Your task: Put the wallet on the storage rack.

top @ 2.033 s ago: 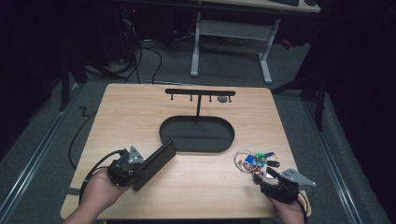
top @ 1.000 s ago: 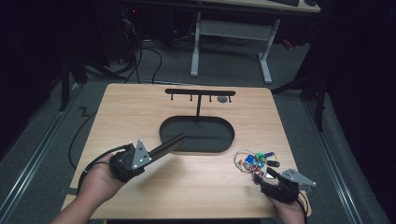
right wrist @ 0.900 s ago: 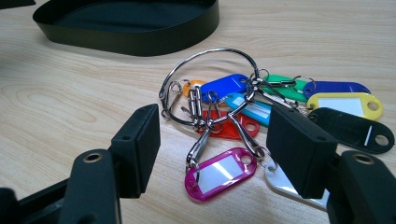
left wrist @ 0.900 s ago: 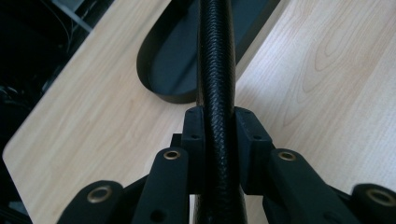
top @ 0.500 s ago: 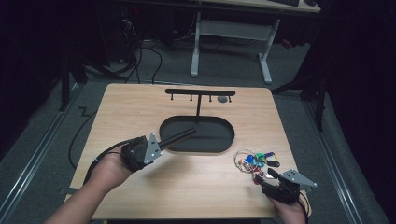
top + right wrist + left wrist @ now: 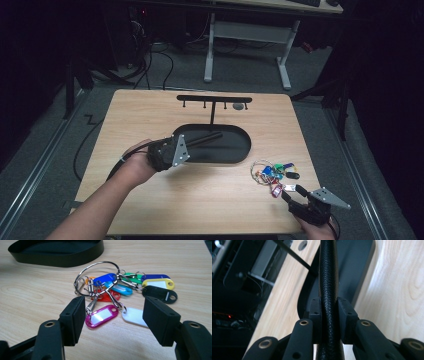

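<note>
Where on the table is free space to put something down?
Bare wood lies along the table's left edge, beside the hook rack, and at the front between the left gripper and key bunch. The front right is crowded by keys and the right gripper.

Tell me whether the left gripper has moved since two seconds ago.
Yes. The left gripper went right and up the high view, toward the black tray.
</note>
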`<state>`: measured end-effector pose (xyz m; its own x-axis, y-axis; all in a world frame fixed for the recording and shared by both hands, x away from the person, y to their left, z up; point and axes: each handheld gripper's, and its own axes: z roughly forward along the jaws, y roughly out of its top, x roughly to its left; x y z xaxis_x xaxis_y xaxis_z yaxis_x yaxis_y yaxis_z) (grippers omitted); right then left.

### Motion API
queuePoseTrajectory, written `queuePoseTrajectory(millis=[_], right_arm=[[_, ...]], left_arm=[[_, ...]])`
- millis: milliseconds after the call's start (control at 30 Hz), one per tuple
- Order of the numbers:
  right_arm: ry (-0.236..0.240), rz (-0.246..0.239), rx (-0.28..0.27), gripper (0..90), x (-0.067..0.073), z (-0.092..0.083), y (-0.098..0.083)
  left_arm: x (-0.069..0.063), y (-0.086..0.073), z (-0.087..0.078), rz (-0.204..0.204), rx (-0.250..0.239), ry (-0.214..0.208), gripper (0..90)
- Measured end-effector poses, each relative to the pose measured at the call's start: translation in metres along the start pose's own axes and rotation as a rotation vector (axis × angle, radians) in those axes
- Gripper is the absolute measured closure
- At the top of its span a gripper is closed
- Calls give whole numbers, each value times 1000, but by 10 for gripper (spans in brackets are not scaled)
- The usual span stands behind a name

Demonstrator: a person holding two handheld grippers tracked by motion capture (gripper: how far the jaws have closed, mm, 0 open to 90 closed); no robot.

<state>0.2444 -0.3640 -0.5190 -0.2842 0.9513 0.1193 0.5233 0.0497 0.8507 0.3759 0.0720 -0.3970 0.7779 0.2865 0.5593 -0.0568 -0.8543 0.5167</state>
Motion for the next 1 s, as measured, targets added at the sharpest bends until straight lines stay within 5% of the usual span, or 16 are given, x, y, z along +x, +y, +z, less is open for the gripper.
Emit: queuePoseTrajectory(millis=[533,1000], right_arm=[[-12,-1,6,354,-1,-3,-3],[-3,4,4,354,-2,-3,-3]], left_arm=[[19,17,48,72,-55,-7,762],[28,24,90,82,-72,-22,763]])
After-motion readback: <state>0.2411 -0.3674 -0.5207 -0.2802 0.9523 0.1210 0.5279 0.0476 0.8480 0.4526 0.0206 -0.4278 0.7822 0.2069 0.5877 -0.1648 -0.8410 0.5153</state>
